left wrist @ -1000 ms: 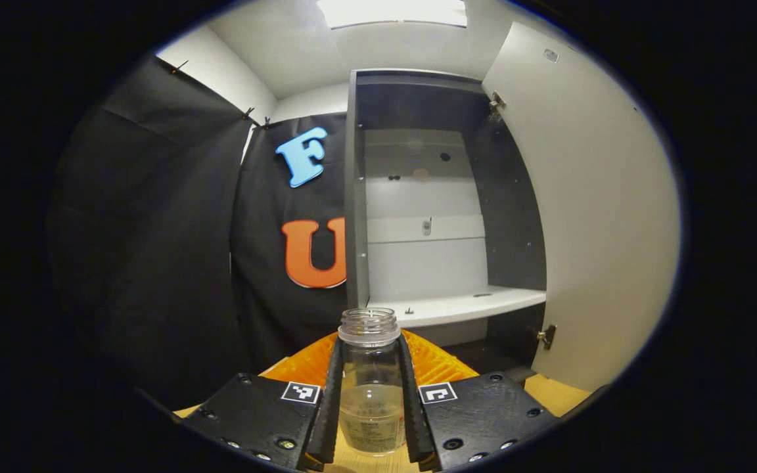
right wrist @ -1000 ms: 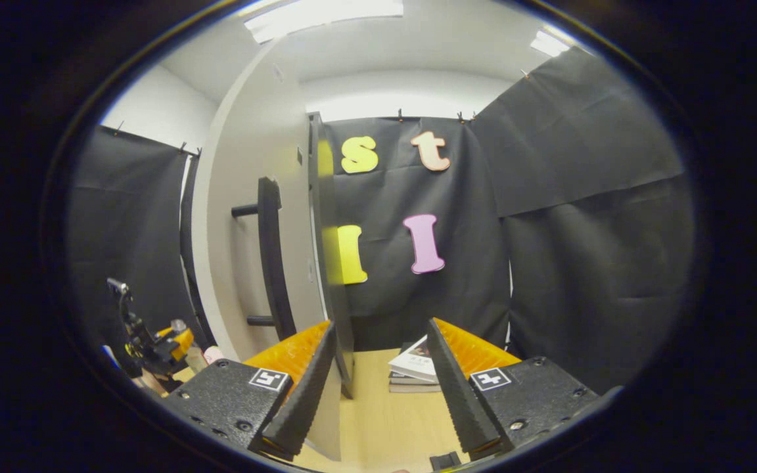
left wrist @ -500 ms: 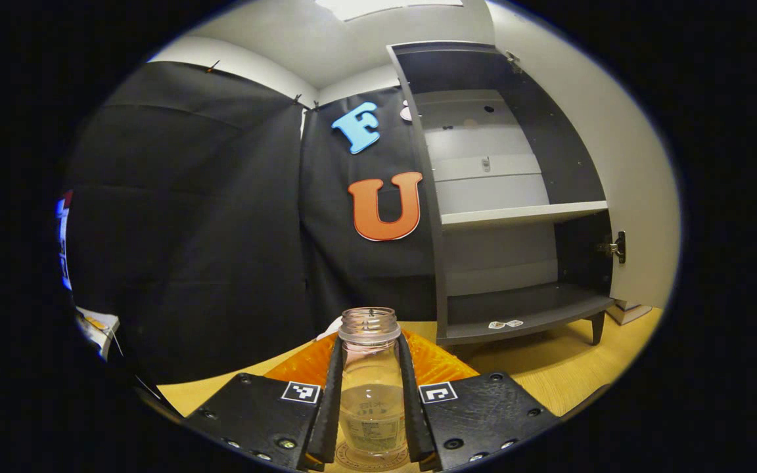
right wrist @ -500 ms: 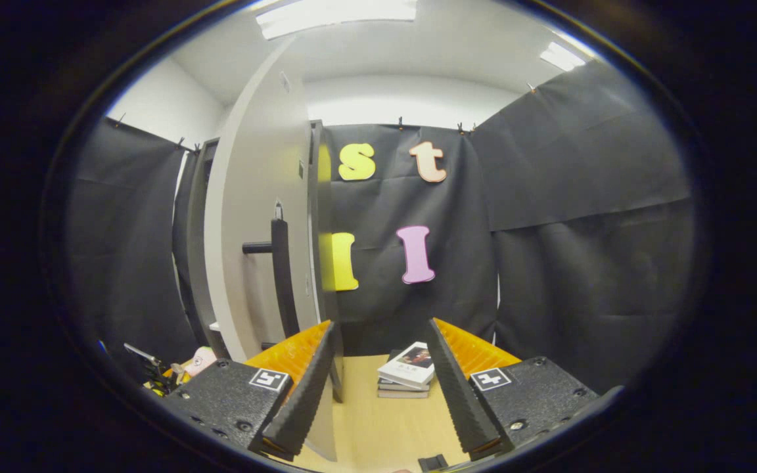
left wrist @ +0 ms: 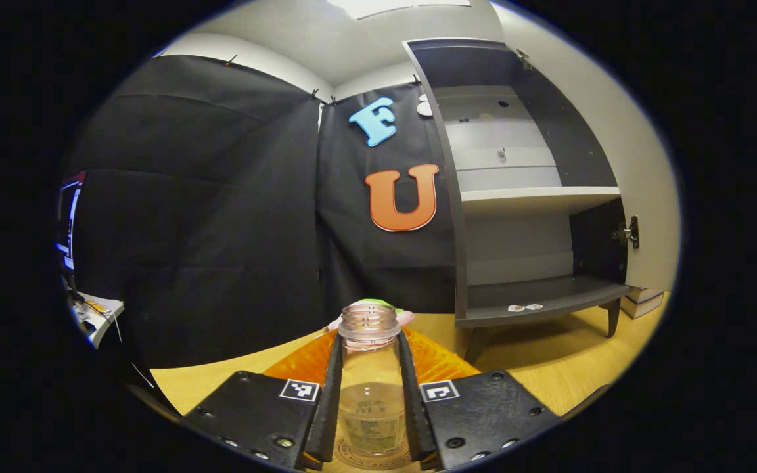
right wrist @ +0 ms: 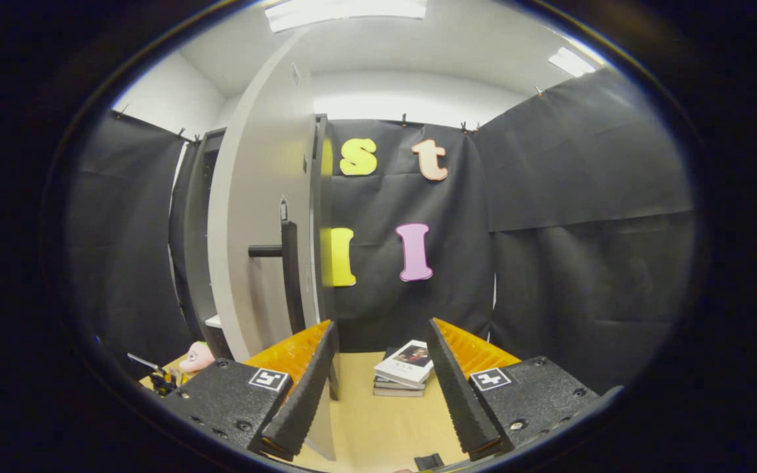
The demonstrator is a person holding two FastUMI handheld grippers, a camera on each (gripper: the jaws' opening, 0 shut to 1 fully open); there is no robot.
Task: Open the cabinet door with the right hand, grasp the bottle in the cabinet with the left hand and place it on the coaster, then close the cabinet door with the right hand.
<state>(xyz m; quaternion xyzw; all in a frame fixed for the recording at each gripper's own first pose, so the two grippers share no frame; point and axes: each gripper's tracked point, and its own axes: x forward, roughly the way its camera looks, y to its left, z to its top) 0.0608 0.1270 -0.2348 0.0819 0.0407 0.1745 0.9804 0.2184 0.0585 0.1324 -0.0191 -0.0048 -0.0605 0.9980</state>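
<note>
- One left gripper (left wrist: pixel 370 401), jaws closed tight on one clear bottle (left wrist: pixel 370 381), a finger pressing each side; no cap on it, some liquid in the lower part.
- Bottle upright, base over one round coaster (left wrist: pixel 370 462) on the wooden bench (left wrist: pixel 221 384); contact with the coaster hard to tell.
- One cabinet (left wrist: pixel 523 197) to the right of the bottle, door (left wrist: pixel 641 164) swung open; one shelf (left wrist: pixel 539 194) and a bottom board inside; two small stickers (left wrist: pixel 524 307) on the bottom board.
- One right gripper (right wrist: pixel 378 381), jaws wide apart, holding nothing.
- In the right gripper view, one door handle (right wrist: pixel 290 276), a dark bar, just left of and beyond the fingers, not touched.
- One small stack of books (right wrist: pixel 401 374) on the bench beyond the fingers.
- One pink thing (right wrist: pixel 196 358) low at left, unclear.
</note>
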